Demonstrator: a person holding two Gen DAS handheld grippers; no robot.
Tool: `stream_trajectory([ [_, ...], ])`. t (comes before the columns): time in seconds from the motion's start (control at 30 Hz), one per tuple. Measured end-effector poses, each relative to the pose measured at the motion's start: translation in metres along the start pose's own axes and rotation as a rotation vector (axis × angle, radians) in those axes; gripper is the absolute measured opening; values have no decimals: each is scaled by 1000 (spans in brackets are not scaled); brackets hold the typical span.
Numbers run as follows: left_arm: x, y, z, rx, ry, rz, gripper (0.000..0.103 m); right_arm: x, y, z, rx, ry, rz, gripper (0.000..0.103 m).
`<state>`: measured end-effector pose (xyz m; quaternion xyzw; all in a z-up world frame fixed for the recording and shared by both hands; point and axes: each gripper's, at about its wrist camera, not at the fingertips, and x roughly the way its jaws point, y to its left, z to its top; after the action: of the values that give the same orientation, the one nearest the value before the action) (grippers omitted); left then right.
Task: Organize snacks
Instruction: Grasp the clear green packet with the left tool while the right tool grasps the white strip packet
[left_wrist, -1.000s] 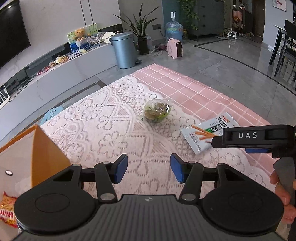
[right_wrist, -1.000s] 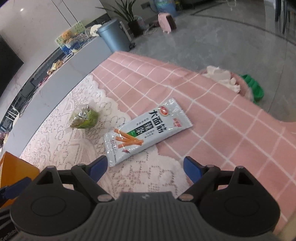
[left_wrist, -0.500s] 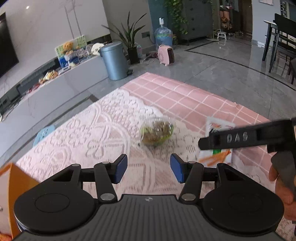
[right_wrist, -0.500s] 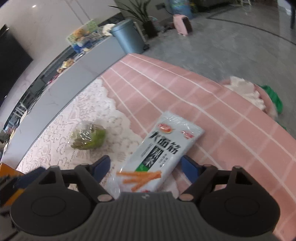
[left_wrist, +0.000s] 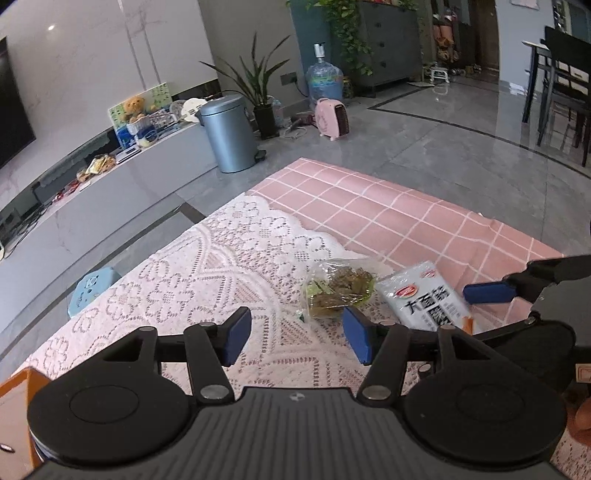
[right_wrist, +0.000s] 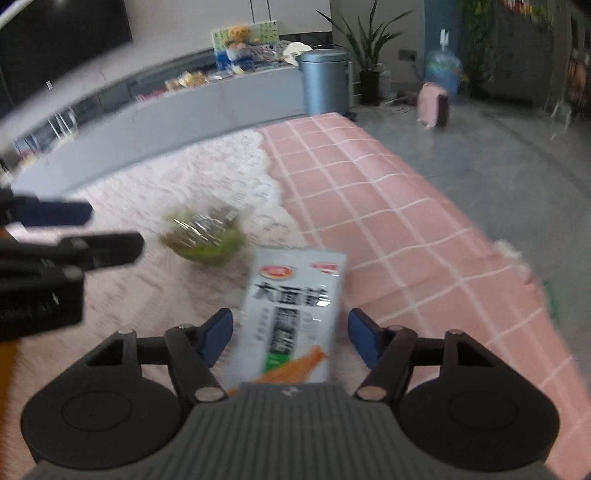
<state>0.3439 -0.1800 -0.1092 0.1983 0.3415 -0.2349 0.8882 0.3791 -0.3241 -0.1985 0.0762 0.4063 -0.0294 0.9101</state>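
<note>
A white snack packet (right_wrist: 291, 314) with orange sticks printed on it lies on the table between the open fingers of my right gripper (right_wrist: 290, 338); it also shows in the left wrist view (left_wrist: 428, 299). A clear bag of green snacks (left_wrist: 338, 291) lies just ahead and right of my left gripper (left_wrist: 297, 338), which is open and empty; the bag is blurred in the right wrist view (right_wrist: 203, 236). The right gripper's finger (left_wrist: 487, 293) reaches in from the right in the left wrist view.
The table has a pink checked cloth (left_wrist: 388, 214) and a white lace cover (left_wrist: 192, 280). An orange box edge (left_wrist: 22, 384) is at the lower left. A grey bin (left_wrist: 231, 133) and a low TV bench (left_wrist: 110, 173) stand on the floor beyond.
Both grippers moved forward. The right gripper came over the white packet, which now lies between its open fingers. The green bag is now closer to my left gripper.
</note>
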Motion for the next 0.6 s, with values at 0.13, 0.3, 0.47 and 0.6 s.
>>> stream_trajectory([
  [0.13, 5, -8, 0, 62, 10, -35, 72, -3, -7, -2, 5, -9, -23, 53],
  [0.3, 13, -12, 3, 119, -6, -51, 73, -6, -15, -2, 40, -12, -10, 48],
  [0.47, 28, -14, 5, 146, -27, -83, 77, -6, -37, 1, 164, -15, -41, 47],
  [0.6, 45, -19, 7, 152, -11, -101, 79, -7, -40, 1, 192, -18, -32, 47],
])
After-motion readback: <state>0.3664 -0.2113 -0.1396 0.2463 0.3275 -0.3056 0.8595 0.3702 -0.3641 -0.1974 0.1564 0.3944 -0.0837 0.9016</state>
